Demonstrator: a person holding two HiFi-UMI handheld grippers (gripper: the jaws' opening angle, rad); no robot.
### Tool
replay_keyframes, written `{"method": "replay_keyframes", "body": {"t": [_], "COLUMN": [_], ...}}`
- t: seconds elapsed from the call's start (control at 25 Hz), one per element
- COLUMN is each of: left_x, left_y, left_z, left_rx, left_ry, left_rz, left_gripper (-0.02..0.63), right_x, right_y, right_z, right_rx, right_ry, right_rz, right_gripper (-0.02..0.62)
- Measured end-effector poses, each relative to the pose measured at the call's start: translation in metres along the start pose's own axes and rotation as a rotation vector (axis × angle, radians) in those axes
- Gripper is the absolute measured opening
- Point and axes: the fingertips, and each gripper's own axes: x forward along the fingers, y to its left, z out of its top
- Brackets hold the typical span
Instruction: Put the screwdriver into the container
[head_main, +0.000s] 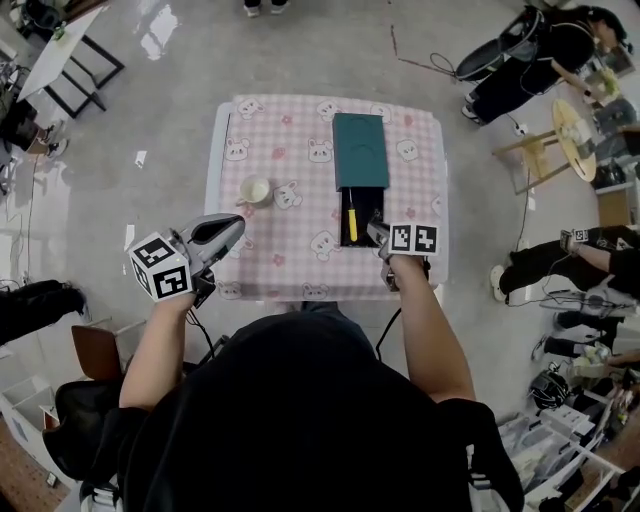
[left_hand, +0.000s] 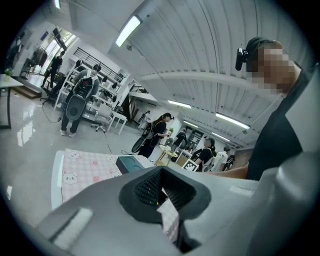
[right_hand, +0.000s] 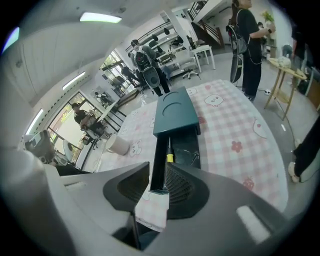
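One screwdriver (head_main: 351, 218) lies lengthwise in the open drawer (head_main: 371, 205), dead ahead of the right tool (head_main: 379, 233) clamped on the drawer's near end; the left tool (head_main: 236, 226), closed and empty, sits farther off.

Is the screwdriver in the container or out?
In. The screwdriver lies inside the drawer pulled out of the container; the drawer is open.

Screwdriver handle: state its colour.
Yellow; clearest in the head view, where the screwdriver lies in the open drawer.

Matt pink cloth (head_main: 290, 215), glossy floor (head_main: 150, 95), seemingly plastic teal container (head_main: 360, 150)
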Motion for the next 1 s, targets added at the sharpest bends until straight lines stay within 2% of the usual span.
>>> {"method": "replay_keyframes", "body": {"t": [0.48,1.0], "left_x": [-0.010,-0.018], "left_y": [-0.036,-0.056], "left_z": [0.010,0.025], "left_rx": [0.064,0.107], "left_ry": [-0.012,-0.003], "left_rz": [-0.048,-0.098], "left_gripper": [0.002,0.002], "right_x": [-0.076,-0.158], "right_y": [0.010,0.066], "right_z": [-0.008,0.006], "right_rx": [0.015,-0.070], "right_ry": [-0.153,-0.371], "right_rz": [0.002,0.045], "right_gripper": [0.124,0.123]}}
